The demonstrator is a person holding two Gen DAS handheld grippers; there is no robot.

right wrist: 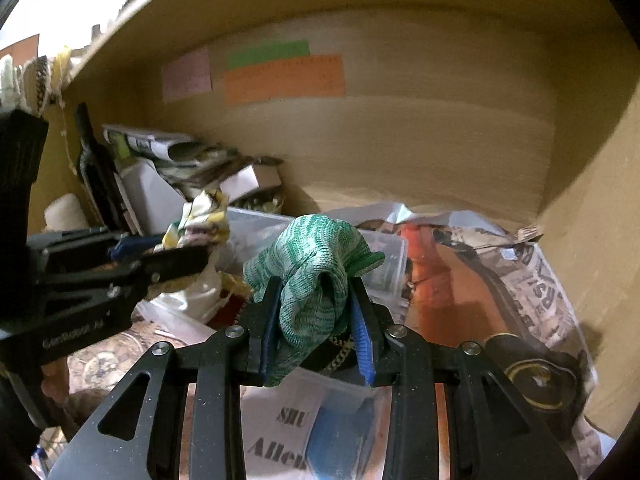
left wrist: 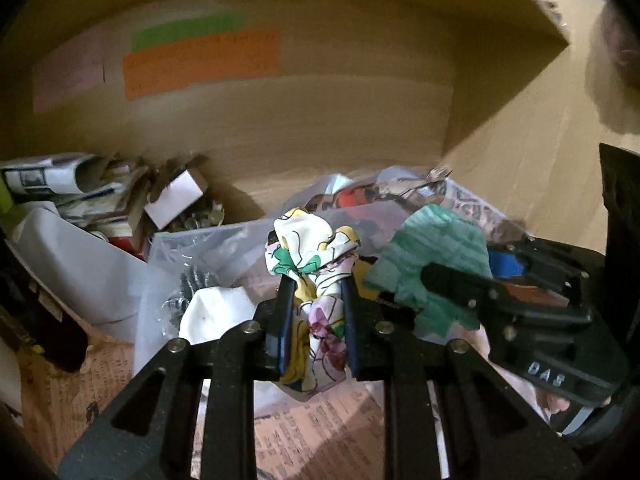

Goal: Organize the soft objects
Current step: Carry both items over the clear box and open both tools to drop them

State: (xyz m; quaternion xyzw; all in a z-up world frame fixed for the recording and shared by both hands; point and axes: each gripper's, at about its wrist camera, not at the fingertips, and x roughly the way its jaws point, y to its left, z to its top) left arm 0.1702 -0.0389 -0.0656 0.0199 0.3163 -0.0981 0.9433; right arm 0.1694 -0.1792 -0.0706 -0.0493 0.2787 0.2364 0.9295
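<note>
Left hand-held gripper point(left wrist: 316, 280) clamped floral cloth point(left wrist: 316, 248); right hand-held gripper point(right wrist: 320, 300), just beside it, clamped green knit glove point(right wrist: 316, 256), both above shelf clutter.

so both tools are inside a box point(left wrist: 360, 128), side by side, left tool point(left wrist: 316, 276) just left of the right tool point(right wrist: 316, 292). scarf point(left wrist: 312, 264) sits between the left one's jaws, glove point(right wrist: 312, 264) between the right one's. under them it's clutter: paper stack point(left wrist: 80, 192) back left against the wall, plastic bags point(left wrist: 192, 248) in the middle, newspaper point(right wrist: 532, 292) to the right. labels point(right wrist: 280, 76) stuck on the back wall
</note>
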